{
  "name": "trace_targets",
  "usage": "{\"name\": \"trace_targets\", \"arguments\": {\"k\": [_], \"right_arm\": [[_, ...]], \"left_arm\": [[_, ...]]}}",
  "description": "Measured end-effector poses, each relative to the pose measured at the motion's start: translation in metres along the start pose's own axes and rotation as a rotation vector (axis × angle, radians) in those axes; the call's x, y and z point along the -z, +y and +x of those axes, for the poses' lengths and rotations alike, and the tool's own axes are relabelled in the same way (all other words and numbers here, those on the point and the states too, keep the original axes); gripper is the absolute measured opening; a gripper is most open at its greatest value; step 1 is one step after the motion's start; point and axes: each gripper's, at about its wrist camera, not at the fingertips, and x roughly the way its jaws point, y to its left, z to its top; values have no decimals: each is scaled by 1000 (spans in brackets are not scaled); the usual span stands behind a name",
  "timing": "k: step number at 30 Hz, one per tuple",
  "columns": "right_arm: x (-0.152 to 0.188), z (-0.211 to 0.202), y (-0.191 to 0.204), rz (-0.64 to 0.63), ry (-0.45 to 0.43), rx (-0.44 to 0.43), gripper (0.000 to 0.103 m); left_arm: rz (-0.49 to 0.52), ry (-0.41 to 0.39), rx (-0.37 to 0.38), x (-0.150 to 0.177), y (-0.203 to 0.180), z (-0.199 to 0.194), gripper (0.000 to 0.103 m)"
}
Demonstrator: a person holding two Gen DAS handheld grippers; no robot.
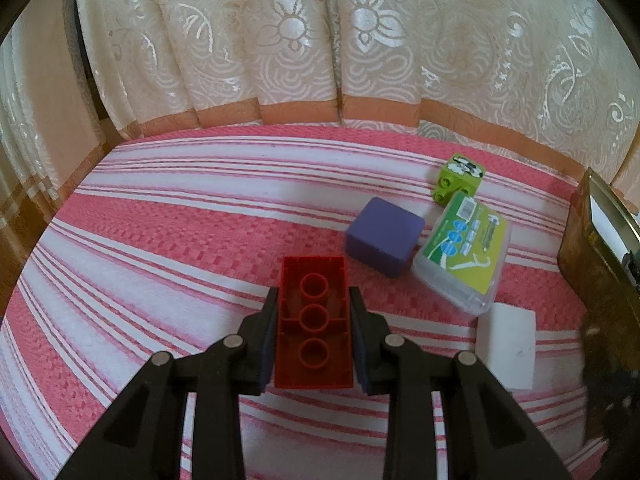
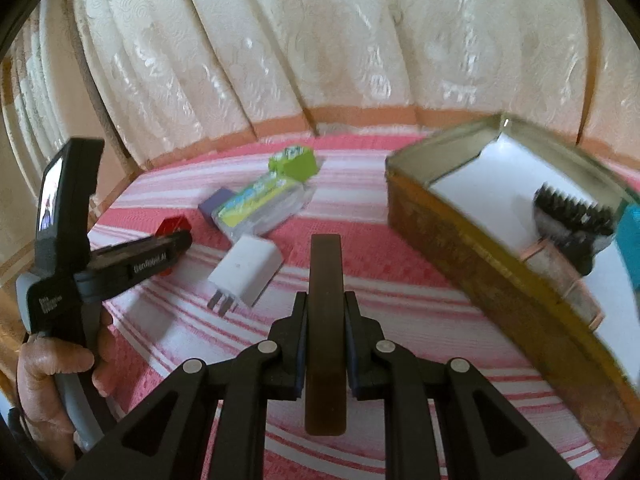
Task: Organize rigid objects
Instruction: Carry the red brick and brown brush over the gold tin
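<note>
Jaws of the left gripper (image 1: 314, 300) were clamped on a red brick (image 1: 314, 320), its hollow underside with 3 round tubes facing the camera, above the pink striped cloth (image 1: 180, 240). The right gripper (image 2: 325, 304) was closed on a flat dark brown bar (image 2: 325, 320). On the cloth lay a purple block (image 1: 382, 240) touching a clear floss case (image 1: 464, 248), a green brick (image 1: 460, 178) behind, and a white charger (image 2: 248, 270). The open tin (image 2: 460, 248) held a black brush (image 2: 572, 224).

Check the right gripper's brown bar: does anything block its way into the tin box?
Nothing visible does. The right gripper holds the brown bar over bare cloth, and the tin box lies open-topped beside it, with a brush already inside.
</note>
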Motion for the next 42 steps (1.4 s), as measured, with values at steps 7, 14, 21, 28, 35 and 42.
{"name": "trace_targets", "arguments": {"k": [7,14,21,28,35,42], "right_arm": [[-4,-19,5,-63,-116,80,17],[-7,-28,9,-89,-175,124,17],[-10,-41,11,-98,-243,159,17],[-12,-52,8,-81,-288,165,17],[-14,-64,-6,-26,-313,121,17],[-12,-90,-33,21,-368,-31,18]], "left_arm": [[-20,1,-16,8,9,-3,31],[-52,-27,-6,12,16,-12,30],[-53,-129,-4,20,13,-36,30],[-10,-259,50,30,-4,-64,30],[-8,-328,128,40,-24,-87,30],[5,-385,207,49,-44,-109,30]]}}
